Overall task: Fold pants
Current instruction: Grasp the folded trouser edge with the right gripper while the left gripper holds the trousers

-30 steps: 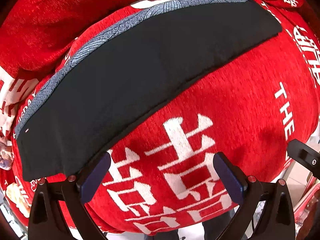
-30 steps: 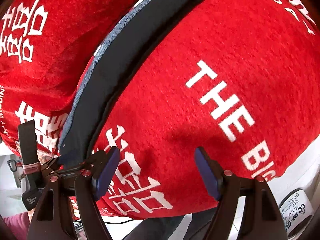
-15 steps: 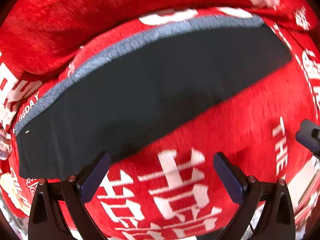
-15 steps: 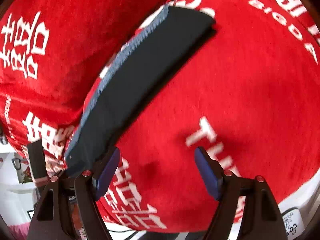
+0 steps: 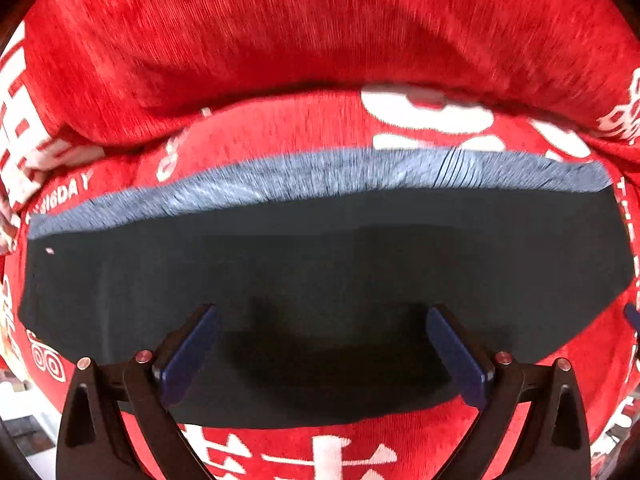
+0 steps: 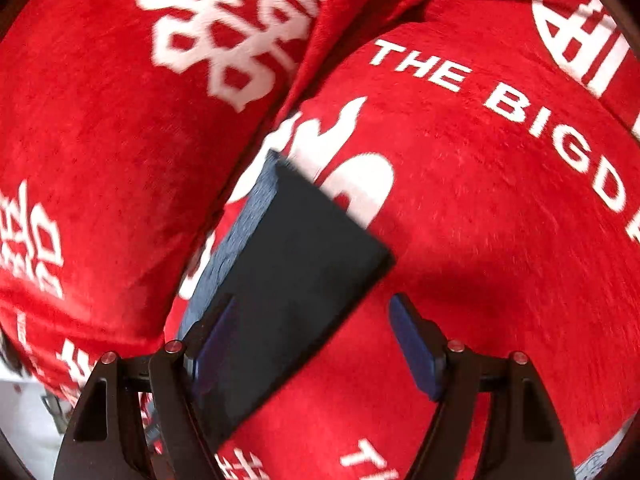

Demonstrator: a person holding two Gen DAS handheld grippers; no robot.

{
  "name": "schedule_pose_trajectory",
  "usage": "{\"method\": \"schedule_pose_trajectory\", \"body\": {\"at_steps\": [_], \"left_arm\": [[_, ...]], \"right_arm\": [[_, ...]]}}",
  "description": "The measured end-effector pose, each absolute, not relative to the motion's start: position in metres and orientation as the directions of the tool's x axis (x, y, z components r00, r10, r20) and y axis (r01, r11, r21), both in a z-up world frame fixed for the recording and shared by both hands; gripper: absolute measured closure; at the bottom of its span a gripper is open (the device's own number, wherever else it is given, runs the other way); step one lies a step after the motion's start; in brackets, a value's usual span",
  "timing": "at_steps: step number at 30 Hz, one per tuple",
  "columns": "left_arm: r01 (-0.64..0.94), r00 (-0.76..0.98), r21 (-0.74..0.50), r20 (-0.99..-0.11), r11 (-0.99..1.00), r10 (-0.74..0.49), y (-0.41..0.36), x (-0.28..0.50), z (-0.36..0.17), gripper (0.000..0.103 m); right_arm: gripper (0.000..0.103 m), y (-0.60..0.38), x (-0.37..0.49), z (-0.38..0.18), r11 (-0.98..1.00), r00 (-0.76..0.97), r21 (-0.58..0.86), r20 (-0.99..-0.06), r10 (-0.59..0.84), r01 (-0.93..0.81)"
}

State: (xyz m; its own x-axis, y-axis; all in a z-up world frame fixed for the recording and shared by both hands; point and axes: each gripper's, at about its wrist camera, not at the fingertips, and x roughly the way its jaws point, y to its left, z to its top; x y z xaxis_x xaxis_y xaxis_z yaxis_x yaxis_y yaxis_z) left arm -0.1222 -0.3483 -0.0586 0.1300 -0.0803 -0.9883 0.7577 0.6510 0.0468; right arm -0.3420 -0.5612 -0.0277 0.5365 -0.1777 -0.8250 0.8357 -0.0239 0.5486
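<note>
Red plush blanket with white characters and English lettering covers everything under the folded pants, and every place here is given from those pants. Dark navy pants, folded into a long flat band with a lighter grey-blue ribbed strip along the far edge, lie flat on the blanket just in front of a raised roll of the same red fabric. Above the middle of the band hangs the left hand-held gripper, its blue-padded fingers spread wide with only cloth below them and nothing pinched. At one narrow end of the band stands the right hand-held gripper; its jaws are closing, still well apart, one pad over the pants' corner and the other over bare blanket, gripping nothing.
</note>
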Motion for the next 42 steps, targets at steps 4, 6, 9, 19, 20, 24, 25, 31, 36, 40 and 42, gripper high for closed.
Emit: {"method": "schedule_pose_trajectory", "body": {"at_steps": [4,6,9,19,20,24,25,31,36,40,42], "left_arm": [[0.763,0.131,0.067,-0.990,0.643,-0.052,-0.347,-0.129,-0.071,0.000],[0.767,0.136,0.072,-0.989,0.637,-0.052,-0.347,-0.130,-0.072,0.000],[0.782,0.141,0.083,-0.989,0.617,-0.045,-0.349,-0.131,-0.074,0.000],[0.784,0.149,0.093,-0.988,0.614,-0.041,-0.347,-0.135,-0.075,0.000],[0.782,0.146,0.090,-0.988,0.616,-0.041,-0.347,-0.135,-0.076,0.000],[0.782,0.144,0.085,-0.989,0.618,-0.045,-0.347,-0.134,-0.077,0.000],[0.782,0.144,0.085,-0.988,0.617,-0.046,-0.346,-0.134,-0.077,0.000],[0.783,0.138,0.079,-0.989,0.617,-0.049,-0.345,-0.129,-0.080,0.000],[0.792,0.153,0.097,-0.987,0.603,-0.043,-0.348,-0.131,-0.080,0.000],[0.804,0.171,0.123,-0.985,0.582,-0.029,-0.353,-0.134,-0.078,0.000],[0.803,0.175,0.126,-0.984,0.582,-0.029,-0.353,-0.136,-0.077,0.000]], "right_arm": [[0.090,-0.577,-0.342,-0.047,-0.065,0.514,0.525,-0.847,-0.136,0.848],[0.091,-0.577,-0.342,-0.045,-0.065,0.533,0.546,-0.833,-0.147,0.835],[0.091,-0.574,-0.341,-0.043,-0.031,0.514,0.523,-0.844,-0.153,0.851],[0.086,-0.570,-0.345,-0.045,-0.023,0.525,0.529,-0.845,-0.099,0.848],[0.086,-0.566,-0.346,-0.044,-0.025,0.531,0.535,-0.842,-0.092,0.844],[0.075,-0.554,-0.349,-0.044,-0.023,0.548,0.551,-0.833,-0.074,0.834],[0.071,-0.550,-0.349,-0.045,-0.026,0.555,0.557,-0.829,-0.067,0.830],[0.066,-0.534,-0.346,-0.049,-0.039,0.595,0.596,-0.803,-0.043,0.802],[0.058,-0.523,-0.341,-0.052,-0.050,0.627,0.627,-0.779,-0.033,0.777],[0.053,-0.518,-0.340,-0.055,-0.063,0.649,0.649,-0.760,-0.028,0.758],[0.052,-0.517,-0.342,-0.056,-0.069,0.660,0.660,-0.751,-0.033,0.748]]}}
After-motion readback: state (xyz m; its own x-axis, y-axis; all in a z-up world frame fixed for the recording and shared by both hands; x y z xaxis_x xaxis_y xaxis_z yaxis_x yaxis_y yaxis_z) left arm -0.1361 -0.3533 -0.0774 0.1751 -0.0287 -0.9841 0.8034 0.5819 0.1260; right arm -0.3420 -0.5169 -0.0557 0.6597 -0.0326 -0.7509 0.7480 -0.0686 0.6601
